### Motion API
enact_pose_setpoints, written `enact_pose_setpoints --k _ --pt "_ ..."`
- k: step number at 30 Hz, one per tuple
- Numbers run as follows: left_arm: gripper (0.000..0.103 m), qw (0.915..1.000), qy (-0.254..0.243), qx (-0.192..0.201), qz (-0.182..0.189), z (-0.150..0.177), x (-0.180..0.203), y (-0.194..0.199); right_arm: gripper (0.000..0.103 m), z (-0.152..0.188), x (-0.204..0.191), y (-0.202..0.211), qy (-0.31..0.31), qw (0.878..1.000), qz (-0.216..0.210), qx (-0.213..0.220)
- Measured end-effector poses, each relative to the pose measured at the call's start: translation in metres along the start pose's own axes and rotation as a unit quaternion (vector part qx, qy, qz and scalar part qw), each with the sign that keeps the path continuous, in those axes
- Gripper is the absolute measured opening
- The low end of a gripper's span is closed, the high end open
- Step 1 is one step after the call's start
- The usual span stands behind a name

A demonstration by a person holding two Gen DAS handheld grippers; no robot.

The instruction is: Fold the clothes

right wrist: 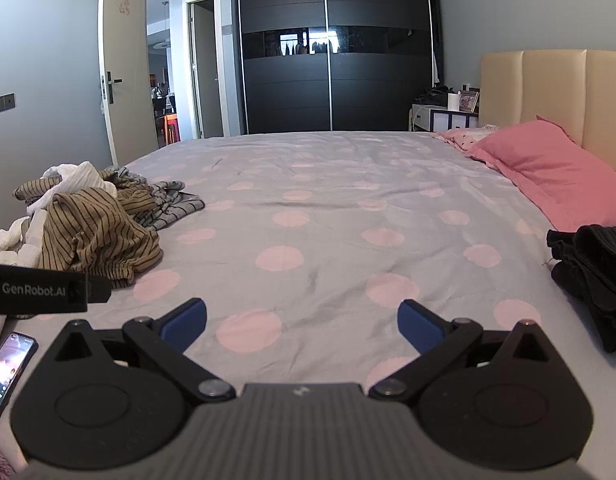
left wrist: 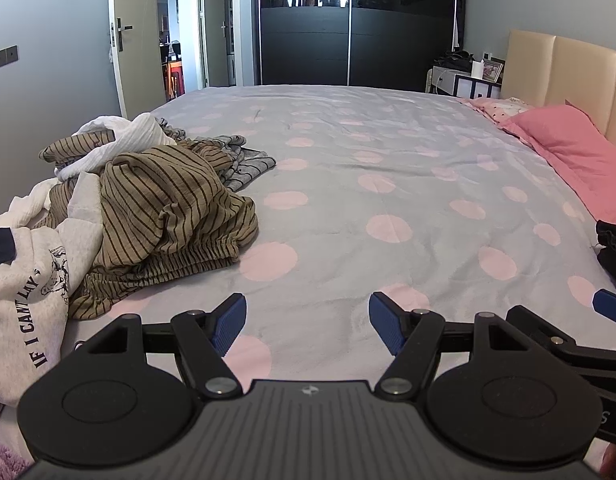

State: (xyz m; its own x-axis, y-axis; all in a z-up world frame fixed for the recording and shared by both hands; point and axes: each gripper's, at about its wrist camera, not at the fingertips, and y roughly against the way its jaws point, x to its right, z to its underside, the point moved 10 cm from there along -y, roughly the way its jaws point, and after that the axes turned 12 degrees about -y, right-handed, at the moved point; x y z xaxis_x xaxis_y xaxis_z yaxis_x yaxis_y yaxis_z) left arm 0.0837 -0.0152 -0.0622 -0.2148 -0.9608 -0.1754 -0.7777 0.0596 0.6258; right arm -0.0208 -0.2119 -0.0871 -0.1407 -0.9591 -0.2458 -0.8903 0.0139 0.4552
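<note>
A heap of unfolded clothes lies on the left of the bed: a brown striped garment (left wrist: 168, 208) (right wrist: 96, 232), white ribbed pieces (left wrist: 124, 136), a grey striped piece (left wrist: 244, 164) (right wrist: 172, 204) and a white printed sweatshirt (left wrist: 24, 292). A folded black garment (right wrist: 592, 276) (left wrist: 612, 252) lies at the right, near the pink pillow. My left gripper (left wrist: 307, 322) is open and empty above the grey spotted cover. My right gripper (right wrist: 302, 324) is open and empty too, with the left gripper's body (right wrist: 40, 290) beside it at the left.
The grey cover with pink spots (left wrist: 388, 184) spreads flat ahead. A pink pillow (right wrist: 548, 172) lies by the beige headboard (right wrist: 548, 88). A phone (right wrist: 6, 372) rests at the near left edge. A dark wardrobe (right wrist: 332, 60), an open door (right wrist: 120, 68) and a nightstand (right wrist: 444, 116) stand beyond.
</note>
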Motion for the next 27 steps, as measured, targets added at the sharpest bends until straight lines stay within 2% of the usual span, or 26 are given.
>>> enact_pose_setpoints --k 12,22,24,25,27 --pt "0.067 1.0 0.002 -0.002 -0.003 0.001 -0.003 0.001 0.103 0.0 -0.001 0.001 0.005 1.0 -0.001 0.008" --pt "0.067 0.9997 0.016 -0.009 -0.015 0.007 -0.024 -0.002 0.1 -0.006 -0.004 0.004 -0.009 1.0 0.002 0.02" --pt "0.067 0.9996 0.019 -0.01 -0.019 0.007 -0.03 -0.002 0.085 -0.007 -0.004 0.005 -0.009 1.0 0.002 0.022" --pt "0.067 0.9996 0.019 -0.011 -0.02 0.007 -0.033 -0.002 0.073 -0.008 -0.005 0.004 -0.008 1.0 0.004 0.021" --pt "0.067 0.9994 0.02 -0.009 -0.027 0.006 -0.041 -0.001 0.071 -0.008 -0.006 0.002 -0.011 1.0 0.003 0.014"
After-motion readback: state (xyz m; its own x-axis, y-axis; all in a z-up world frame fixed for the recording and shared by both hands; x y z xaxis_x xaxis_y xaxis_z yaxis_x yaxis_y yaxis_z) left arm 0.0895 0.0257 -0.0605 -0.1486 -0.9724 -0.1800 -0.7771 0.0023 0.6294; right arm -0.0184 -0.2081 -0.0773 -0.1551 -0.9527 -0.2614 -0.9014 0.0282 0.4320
